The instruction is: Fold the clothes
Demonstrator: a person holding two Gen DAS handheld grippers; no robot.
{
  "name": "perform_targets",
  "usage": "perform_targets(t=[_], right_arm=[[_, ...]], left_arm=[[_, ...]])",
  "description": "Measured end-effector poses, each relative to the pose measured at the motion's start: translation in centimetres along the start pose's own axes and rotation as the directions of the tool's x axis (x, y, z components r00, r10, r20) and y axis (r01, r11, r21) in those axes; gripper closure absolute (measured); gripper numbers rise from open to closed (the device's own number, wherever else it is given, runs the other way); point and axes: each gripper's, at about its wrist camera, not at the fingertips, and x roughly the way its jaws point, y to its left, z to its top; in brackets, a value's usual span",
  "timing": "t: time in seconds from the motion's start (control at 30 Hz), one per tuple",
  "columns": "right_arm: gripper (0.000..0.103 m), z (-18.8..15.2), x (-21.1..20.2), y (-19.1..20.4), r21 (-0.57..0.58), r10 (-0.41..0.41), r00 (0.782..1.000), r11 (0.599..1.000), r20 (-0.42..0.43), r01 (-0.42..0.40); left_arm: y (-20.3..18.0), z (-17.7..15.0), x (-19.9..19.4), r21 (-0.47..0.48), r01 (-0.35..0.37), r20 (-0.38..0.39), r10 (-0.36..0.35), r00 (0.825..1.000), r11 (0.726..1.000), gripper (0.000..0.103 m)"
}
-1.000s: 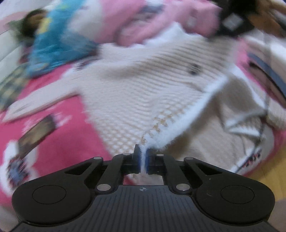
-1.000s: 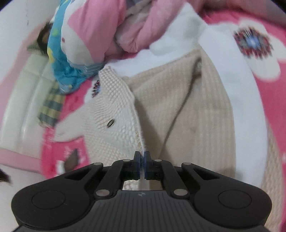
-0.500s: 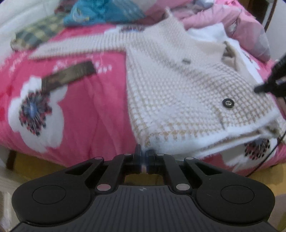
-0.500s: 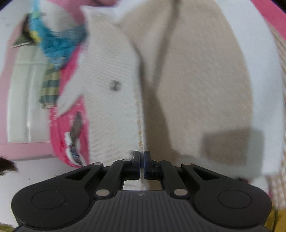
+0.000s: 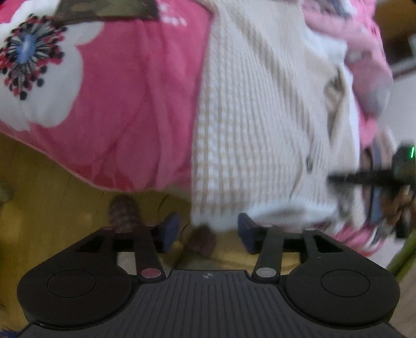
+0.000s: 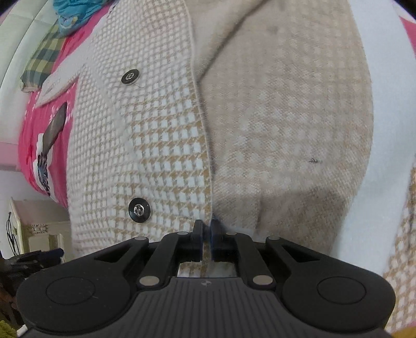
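Observation:
A cream and tan houndstooth cardigan (image 5: 260, 117) lies on the pink flowered bedspread (image 5: 130, 117), its hem hanging over the bed's edge. My left gripper (image 5: 208, 231) is opening; the hem corner hangs loose between its blue pads (image 5: 170, 228), which do not press on it. In the right wrist view, my right gripper (image 6: 206, 234) pinches the front edge of the cardigan (image 6: 156, 143) beside a dark button (image 6: 139, 209); its jaws are easing apart slightly with the edge still gripped. The right gripper's black fingers (image 5: 364, 179) show blurred at the left view's right side.
Yellow floor (image 5: 52, 208) lies below the bed's edge, with two brown fuzzy shapes (image 5: 122, 213) on it. Pink clothes (image 5: 364, 52) are heaped at the far side. A plaid cloth (image 6: 41, 62) and a blue one (image 6: 70, 10) lie near the headboard. A white cabinet (image 6: 39, 223) stands beside the bed.
The left gripper has let go of the hem corner and opened, rolling and sinking past the bed's edge. The right gripper came down close onto the cardigan, still holding its front edge.

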Motion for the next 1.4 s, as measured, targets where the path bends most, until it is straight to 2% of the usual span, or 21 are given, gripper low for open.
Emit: perform_targets(t=[0.07, 0.23, 0.3, 0.37, 0.4, 0.53, 0.6, 0.77, 0.9, 1.0, 1.07, 1.1, 1.13, 1.17, 1.2, 1.23, 1.3, 1.4], right_arm=[[0.096, -0.1, 0.1, -0.3, 0.020, 0.006, 1.000, 1.000, 0.005, -0.006], [0.095, -0.3, 0.6, -1.5, 0.050, 0.013, 1.000, 0.999, 0.008, -0.013], [0.096, -0.4, 0.6, -1.5, 0.040, 0.013, 1.000, 0.999, 0.011, -0.013], [0.098, -0.4, 0.4, -1.3, 0.019, 0.013, 1.000, 1.000, 0.015, -0.013], [0.099, -0.3, 0.0, -1.0, 0.006, 0.020, 1.000, 1.000, 0.021, -0.021], [0.099, -1.3, -2.8, -0.5, 0.021, 0.129, 0.990, 0.991, 0.057, -0.130], [0.100, -1.9, -3.3, -0.7, 0.028, 0.120, 0.991, 0.992, 0.060, -0.122], [0.100, -1.8, -1.0, -1.8, 0.033, -0.040, 0.999, 0.999, 0.015, 0.039], [0.098, -1.1, -1.6, -1.2, -0.015, -0.126, 0.992, 0.992, -0.003, 0.126], [0.098, 1.5, -5.6, 0.0, 0.000, -0.078, 0.988, 0.997, 0.132, 0.078], [0.096, 4.6, -7.6, 0.5, -0.002, -0.016, 0.964, 1.000, 0.265, 0.017], [0.091, 6.6, -8.1, 0.6, -0.018, 0.013, 0.943, 1.000, 0.332, -0.007], [0.078, 9.0, -8.1, 0.6, -0.034, 0.044, 0.922, 0.999, 0.385, -0.033], [0.070, 11.3, -7.7, 0.5, -0.045, 0.069, 0.906, 0.997, 0.418, -0.055], [0.063, 13.7, -6.9, 0.5, -0.058, 0.094, 0.890, 0.995, 0.447, -0.077], [0.063, 15.9, -6.0, 0.5, -0.065, 0.117, 0.877, 0.993, 0.466, -0.098], [0.061, 20.0, -3.6, 0.1, -0.056, 0.157, 0.866, 0.987, 0.475, -0.148], [0.050, 24.1, -0.2, -1.4, 0.003, 0.219, 0.859, 0.969, 0.463, -0.248]], left_arm=[[-0.2, 0.8, 1.2, 0.009, -0.004, -0.003, 0.004, 1.000, 1.000, 0.040], [-0.2, 1.6, 6.3, 0.037, -0.031, -0.097, 0.035, 0.995, 0.999, 0.039], [0.1, 1.4, 7.5, 0.014, -0.022, -0.110, 0.023, 0.994, 1.000, 0.052], [0.1, 1.3, 7.8, -0.011, -0.006, -0.109, 0.005, 0.994, 1.000, 0.092], [-0.2, 1.3, 7.7, -0.004, 0.001, -0.105, -0.002, 0.994, 1.000, 0.097], [-1.5, 1.7, 5.5, 0.088, 0.026, -0.115, -0.016, 0.993, 0.996, 0.099], [-1.2, 1.9, 4.8, 0.106, 0.012, -0.122, 0.001, 0.993, 0.994, 0.099], [-0.6, 2.6, 6.8, 0.113, -0.034, -0.177, 0.054, 0.983, 0.993, 0.099], [-2.1, 2.8, 7.5, 0.232, -0.053, -0.195, 0.100, 0.976, 0.971, 0.098], [-2.2, 3.0, 7.7, 0.260, -0.041, -0.213, 0.099, 0.972, 0.965, 0.098], [-2.5, 3.5, 8.3, 0.264, -0.033, -0.234, 0.098, 0.967, 0.964, 0.098], [-2.5, 3.7, 8.7, 0.270, -0.031, -0.244, 0.100, 0.965, 0.962, 0.098], [-2.5, 3.8, 9.0, 0.277, -0.029, -0.254, 0.102, 0.962, 0.960, 0.098], [-2.5, 4.0, 9.3, 0.285, -0.026, -0.264, 0.105, 0.959, 0.958, 0.098], [-2.6, 4.1, 9.5, 0.292, -0.023, -0.272, 0.106, 0.956, 0.956, 0.098], [-2.6, 4.2, 9.7, 0.298, -0.019, -0.279, 0.106, 0.954, 0.954, 0.098], [-2.5, 4.5, 10.1, 0.299, -0.009, -0.294, 0.101, 0.950, 0.954, 0.098], [-2.3, 4.9, 10.6, 0.294, 0.008, -0.315, 0.089, 0.945, 0.956, 0.098]])
